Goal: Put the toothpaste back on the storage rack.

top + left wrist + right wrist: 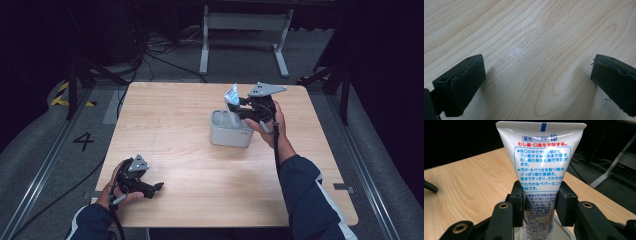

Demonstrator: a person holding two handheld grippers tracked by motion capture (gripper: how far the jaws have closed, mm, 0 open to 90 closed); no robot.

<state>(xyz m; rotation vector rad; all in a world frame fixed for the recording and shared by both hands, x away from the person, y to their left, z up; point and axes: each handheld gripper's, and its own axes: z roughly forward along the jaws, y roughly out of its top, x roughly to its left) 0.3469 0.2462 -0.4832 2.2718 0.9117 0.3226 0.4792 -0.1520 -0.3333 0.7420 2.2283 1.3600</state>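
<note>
We read the scene from the near edge outward. Nearest us, the left gripper point(159, 186) rests low over the bare table point(170, 125) at its front left corner; its 2 jaws stand wide apart with nothing between them, as the left gripper view confirms point(537, 82). Farther back, right of centre, the right gripper point(236, 107) holds a tube point(541, 165) upright, crimped end up, its lower end at or just inside the grey holder point(230, 134); its jaws are closed onto the tube's lower half, pads pressing both sides. We judge 3 risks. The soft tube may buckle or squeeze out paste if the grip tightens. Its cap may catch the holder's rim or divider and tip the light holder. Released early, the tube may lean out and topple.
</note>
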